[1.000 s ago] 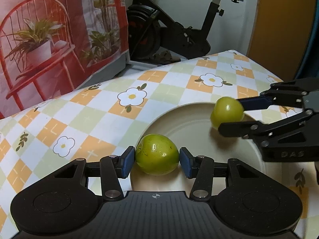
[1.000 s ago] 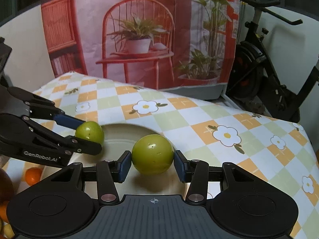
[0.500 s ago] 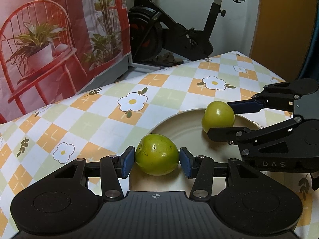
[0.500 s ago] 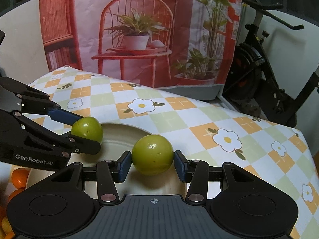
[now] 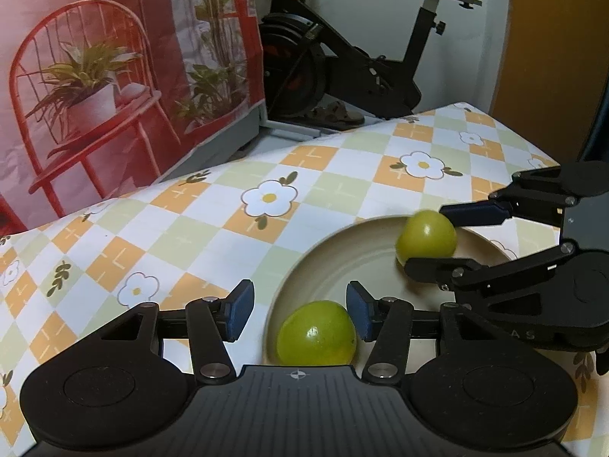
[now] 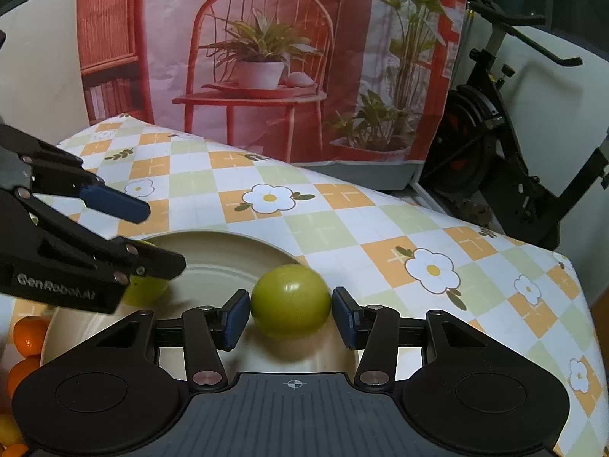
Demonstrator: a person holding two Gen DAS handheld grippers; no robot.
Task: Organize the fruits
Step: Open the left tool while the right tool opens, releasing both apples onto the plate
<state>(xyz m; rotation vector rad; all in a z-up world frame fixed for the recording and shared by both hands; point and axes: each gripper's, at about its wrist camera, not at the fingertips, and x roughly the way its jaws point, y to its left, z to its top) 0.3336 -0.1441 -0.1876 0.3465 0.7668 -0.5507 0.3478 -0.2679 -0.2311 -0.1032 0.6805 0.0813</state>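
Two green fruits on the cream plate, one let go, one gripped.

The left gripper (image 5: pixel 298 314) stood wide open, its blue pads clear of the green fruit (image 5: pixel 316 333) resting on the plate (image 5: pixel 342 255) at the plate's 7 o'clock edge. The right gripper (image 6: pixel 290 313) was closed on the second green fruit (image 6: pixel 291 300), near the plate's 2 o'clock rim. "GenRobot.AI" read on the left gripper's side only in the right wrist view; that view alone caught oranges (image 6: pixel 28 333) at 9 o'clock. The left view showed only "AS".
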